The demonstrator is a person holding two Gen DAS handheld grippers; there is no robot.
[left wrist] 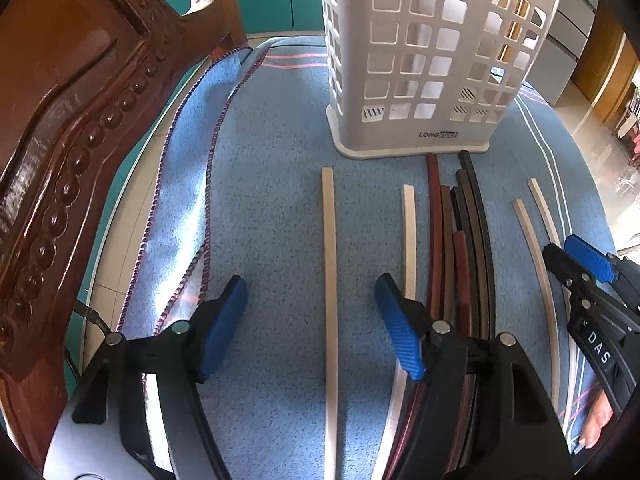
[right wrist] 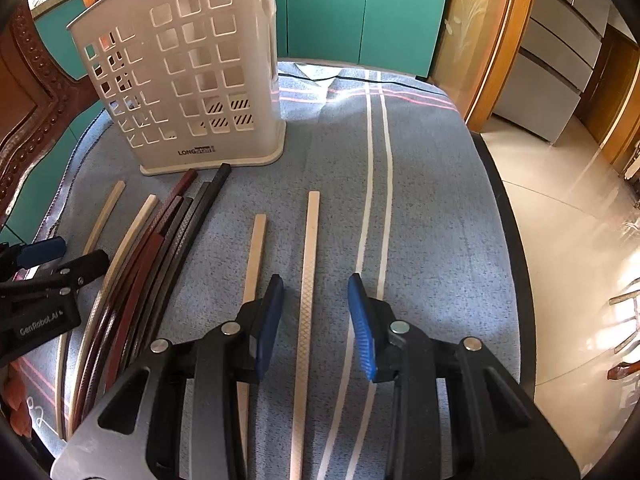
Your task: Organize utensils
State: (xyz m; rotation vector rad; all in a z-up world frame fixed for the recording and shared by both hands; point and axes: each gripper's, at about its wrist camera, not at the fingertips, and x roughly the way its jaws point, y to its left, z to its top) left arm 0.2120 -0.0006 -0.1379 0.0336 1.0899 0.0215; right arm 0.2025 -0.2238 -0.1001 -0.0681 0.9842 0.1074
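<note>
The task's things are long, thin chopsticks laid lengthwise on a blue terry towel (right wrist: 440,184) with white and pink stripes. Between the blue-padded fingers of the left gripper (left wrist: 310,332) lies one pale beige square-section chopstick (left wrist: 329,280), running straight out ahead of the jaws; the pads stand clear of it on either side, so the jaws are released and grasp nothing. Just outside the left gripper's right finger (left wrist: 398,328) lies a second pale chopstick (left wrist: 409,240), and beside that a tight bundle of dark red-brown and black chopsticks (left wrist: 464,232), partly hidden under that finger's black frame.

The right gripper (right wrist: 316,320) is also released – its pads sit apart with a pale beige chopstick with a cross-hatched grip (right wrist: 308,280) lying between them, touched by neither. A plainer pale chopstick (right wrist: 254,264) lies just outside its left finger (right wrist: 270,320), passing under the frame (its near end is hidden there). Further to that side is the dark bundle (right wrist: 160,248), then two more pale sticks, one (right wrist: 132,232) against the bundle and one (right wrist: 104,216) a little apart.

Ahead of both pairs of jaws, past the chopsticks' far ends, stands an upright white plastic utensil holder with square cut-outs (right wrist: 188,80) – its base nearly touching the tips of the dark bundle. Each gripper shows at the edge of the other's view. A carved dark wooden chair back (left wrist: 72,160) rises beyond the left gripper's left finger, and teal cabinet doors (right wrist: 360,12) stand behind the table
</note>
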